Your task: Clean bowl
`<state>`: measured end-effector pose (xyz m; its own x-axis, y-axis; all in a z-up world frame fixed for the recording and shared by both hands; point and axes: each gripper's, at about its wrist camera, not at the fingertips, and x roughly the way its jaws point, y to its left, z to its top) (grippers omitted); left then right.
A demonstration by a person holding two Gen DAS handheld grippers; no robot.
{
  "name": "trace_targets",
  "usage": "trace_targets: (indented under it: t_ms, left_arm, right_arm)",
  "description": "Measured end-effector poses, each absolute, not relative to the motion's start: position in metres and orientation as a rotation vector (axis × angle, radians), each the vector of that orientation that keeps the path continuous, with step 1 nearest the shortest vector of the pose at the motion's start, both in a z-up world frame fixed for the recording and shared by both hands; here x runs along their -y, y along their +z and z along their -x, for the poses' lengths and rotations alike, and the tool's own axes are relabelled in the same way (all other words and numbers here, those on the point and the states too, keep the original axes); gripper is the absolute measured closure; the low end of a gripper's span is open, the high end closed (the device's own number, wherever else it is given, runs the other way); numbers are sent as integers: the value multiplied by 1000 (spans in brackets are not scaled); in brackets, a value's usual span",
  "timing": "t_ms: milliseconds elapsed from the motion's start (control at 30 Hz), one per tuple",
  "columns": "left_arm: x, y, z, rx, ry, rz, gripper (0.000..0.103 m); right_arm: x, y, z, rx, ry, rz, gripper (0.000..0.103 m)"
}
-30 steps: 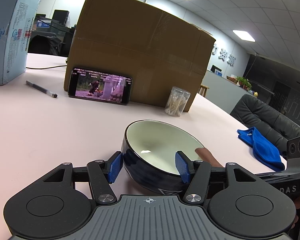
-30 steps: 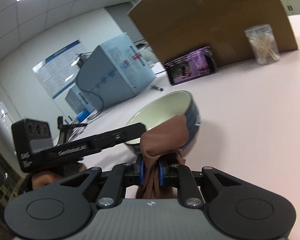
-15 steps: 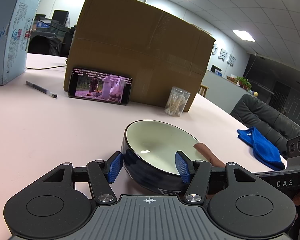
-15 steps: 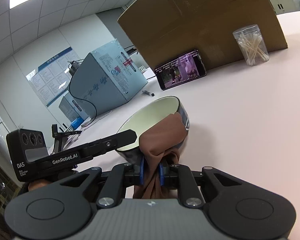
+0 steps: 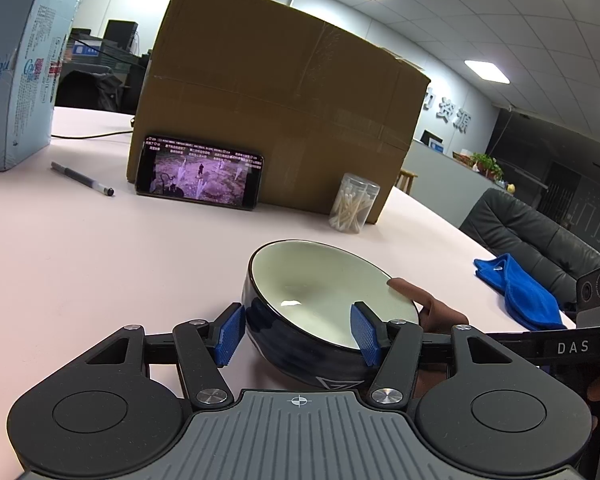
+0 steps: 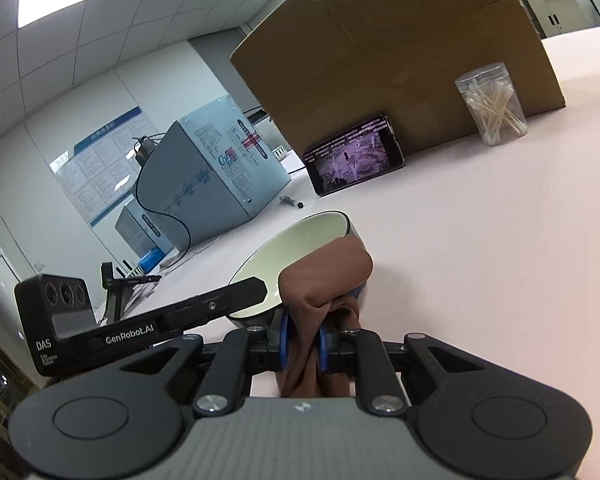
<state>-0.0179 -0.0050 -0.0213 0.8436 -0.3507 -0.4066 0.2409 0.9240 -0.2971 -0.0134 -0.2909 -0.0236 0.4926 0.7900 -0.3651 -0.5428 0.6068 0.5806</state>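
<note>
Dark bowl (image 5: 300,344), pale inside — tilted; brown cloth (image 6: 324,276) over rim.

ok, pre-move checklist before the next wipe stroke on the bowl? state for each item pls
1. Left gripper steadies the bowl: ok, one pad outside the wall, one inside, the bowl tilted between them.
2. Right gripper has the brown cloth: ok, jaws shut on its bunched part.
3. Cloth touches the bowl: ok, it lies over the rim on the right gripper's side.
4. Dirt left inside the bowl: cannot tell; the visible inside looks plain, but the part under the cloth is hidden.
5. Room around the bowl: ok, the cotton swab jar and phone stand well behind it.
6. Spare blue cloth: ok, lying at the table edge.
</note>
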Motion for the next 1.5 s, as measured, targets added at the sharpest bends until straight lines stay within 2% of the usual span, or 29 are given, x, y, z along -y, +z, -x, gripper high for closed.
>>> trace_targets:
  t_ms: [333, 633, 700, 767, 1100, 1500]
  left_arm:
    - [6, -20, 19, -474, -316, 243, 46]
    - [4, -19, 19, -470, -320, 254, 44]
    - [2, -18, 22, -449, -317, 259, 44]
    - [1, -17, 25, -431, -311, 258, 39]
    - [9, -6, 41, -344, -319, 209, 38]
    - [8, -2, 50, -331, -307, 194, 36]
  right_arm:
    - [278, -23, 16, -669, 926, -365, 86]
    - [281, -14, 31, -603, 1045, -365, 86]
    - [281, -12, 34, -601, 1036, -352, 86]
    - [277, -9, 39, -613, 1030, -336, 86]
    - [267, 5, 82, -631, 1001, -200, 85]
    - [264, 11, 102, -582, 874, -159, 87]
